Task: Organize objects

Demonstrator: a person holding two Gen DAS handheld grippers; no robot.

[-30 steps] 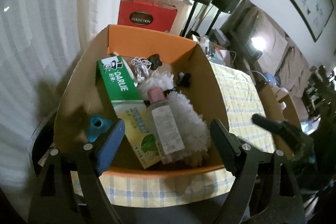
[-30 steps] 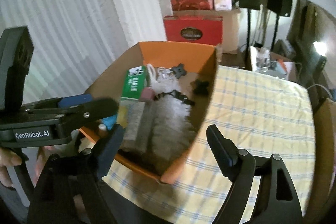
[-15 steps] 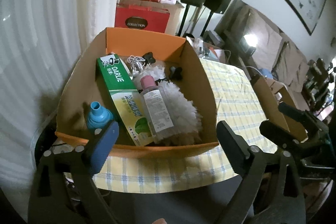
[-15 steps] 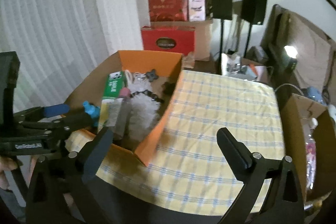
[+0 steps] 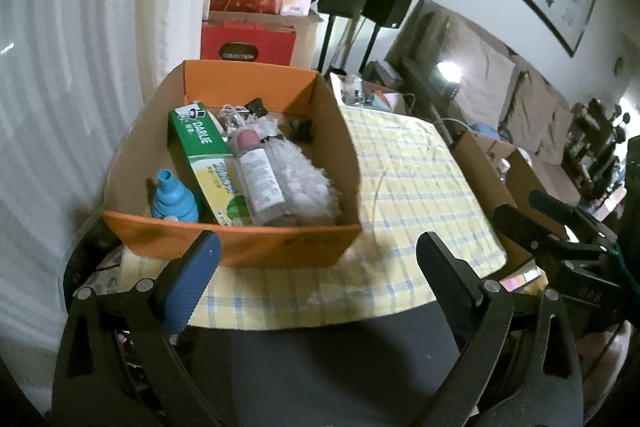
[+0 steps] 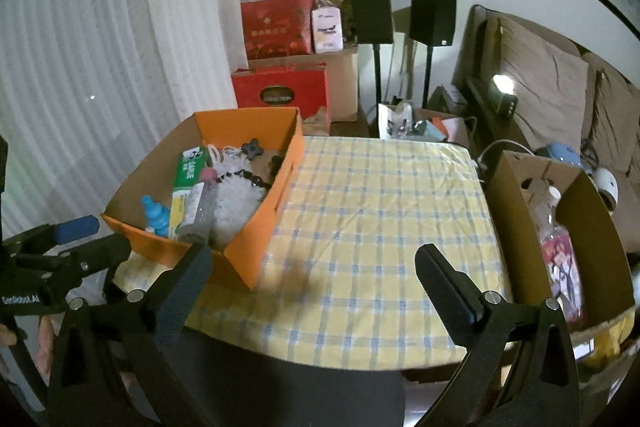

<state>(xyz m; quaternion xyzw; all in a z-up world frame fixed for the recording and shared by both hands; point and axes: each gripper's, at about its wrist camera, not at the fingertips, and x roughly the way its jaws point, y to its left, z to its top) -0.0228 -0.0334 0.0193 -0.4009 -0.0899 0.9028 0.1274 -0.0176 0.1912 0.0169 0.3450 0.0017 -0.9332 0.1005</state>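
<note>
In orange box (image 5: 240, 247): green DARLIE carton (image 5: 204, 147) (lying flat); behind, red COLLECTION bag (image 5: 248, 45).

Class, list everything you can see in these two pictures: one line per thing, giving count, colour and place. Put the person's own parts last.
Box: one, orange, left on the table.
Toothpaste carton: one, green and yellow, inside the orange box.
Bottle: one, clear with a pink cap, beside the carton.
Duster: one, white and fluffy, beside the bottle.
Funnel: one, blue, near corner of the orange box.
Tablecloth: one, yellow check, over the table.
Cardboard box: one, brown, right of the table.
Speakers: two, black, on stands by the wall.
Left claw: one, open, empty.
Right claw: one, open, empty.
</note>
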